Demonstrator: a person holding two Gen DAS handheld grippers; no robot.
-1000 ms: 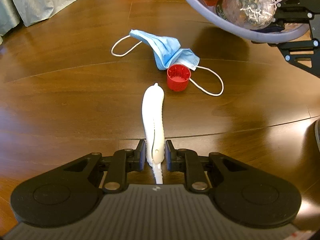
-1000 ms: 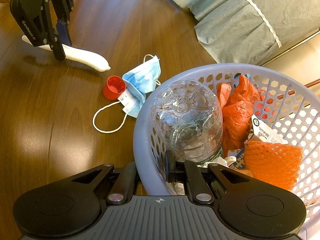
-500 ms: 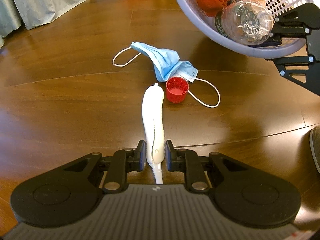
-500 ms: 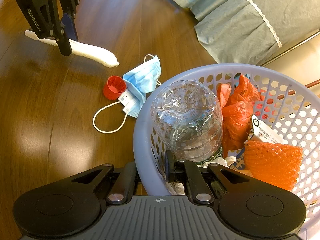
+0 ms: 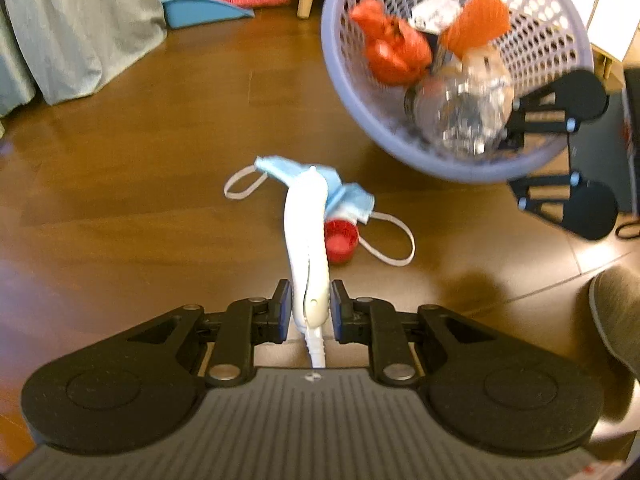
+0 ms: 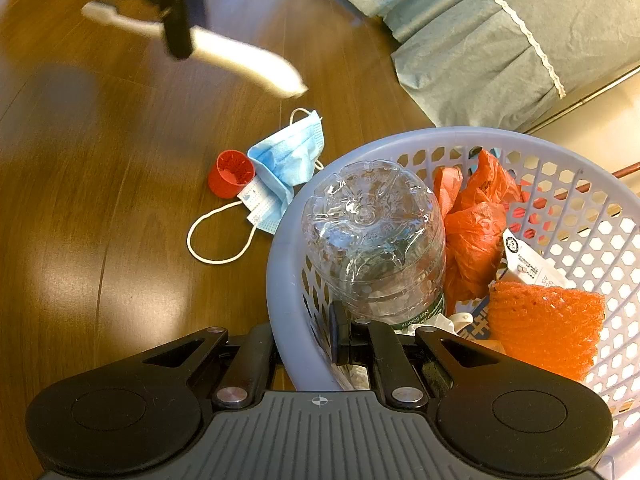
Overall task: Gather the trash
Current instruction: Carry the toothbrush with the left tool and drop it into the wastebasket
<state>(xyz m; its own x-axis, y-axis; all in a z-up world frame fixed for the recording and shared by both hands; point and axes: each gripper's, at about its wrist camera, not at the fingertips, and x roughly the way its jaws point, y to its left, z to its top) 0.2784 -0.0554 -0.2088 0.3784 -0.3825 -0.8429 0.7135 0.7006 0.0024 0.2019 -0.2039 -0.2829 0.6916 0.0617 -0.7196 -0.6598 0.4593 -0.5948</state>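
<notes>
White plastic handle (image 5: 306, 248) clamped in left gripper (image 5: 306, 306), aloft over floor (image 5: 120, 200), mid-carry; lavender basket (image 6: 280, 288), rim pinched by right gripper (image 6: 308, 340), far right; next, release above it.

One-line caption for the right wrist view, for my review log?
Right gripper clamps the basket rim while the left gripper carries a white handle above the mask and red cap.
</notes>
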